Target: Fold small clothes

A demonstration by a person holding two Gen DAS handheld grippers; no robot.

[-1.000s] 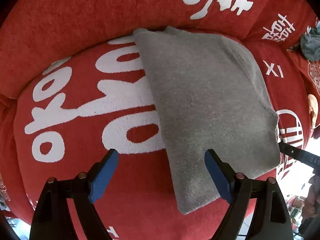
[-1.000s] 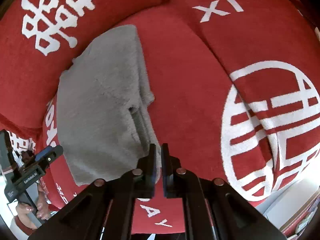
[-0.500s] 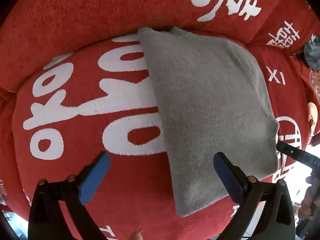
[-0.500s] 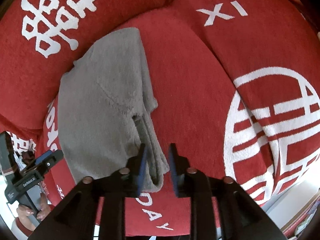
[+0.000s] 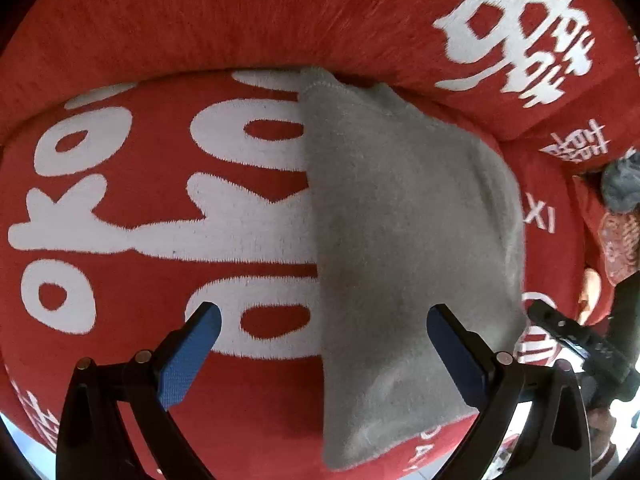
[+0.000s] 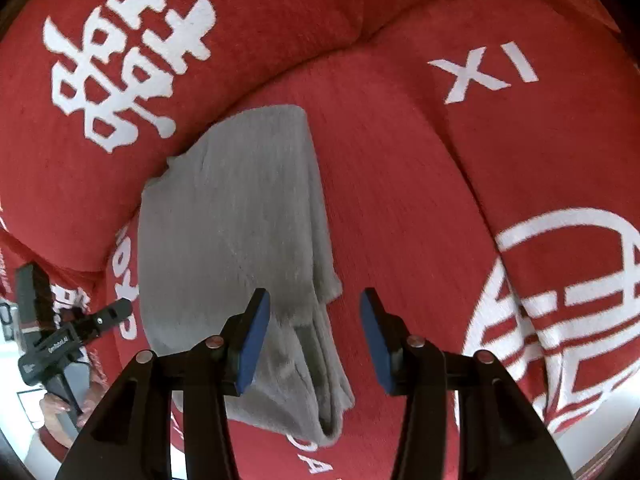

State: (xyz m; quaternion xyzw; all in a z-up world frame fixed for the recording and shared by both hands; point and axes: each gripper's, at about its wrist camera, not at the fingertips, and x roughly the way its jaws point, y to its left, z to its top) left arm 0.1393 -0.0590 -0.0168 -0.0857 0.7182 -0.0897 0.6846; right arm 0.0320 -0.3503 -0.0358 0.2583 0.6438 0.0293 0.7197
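The folded grey fleece garment lies on the red patterned sofa cushion, soft and floppy; best pinched at its layered edge. Left gripper spread wide; right gripper opening, holding nothing.

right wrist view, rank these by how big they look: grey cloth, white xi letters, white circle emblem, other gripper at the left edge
1. grey cloth
2. white circle emblem, cut off by the frame edge
3. left gripper and XI letters: look alike, so unranked, and the gripper shows only in part.
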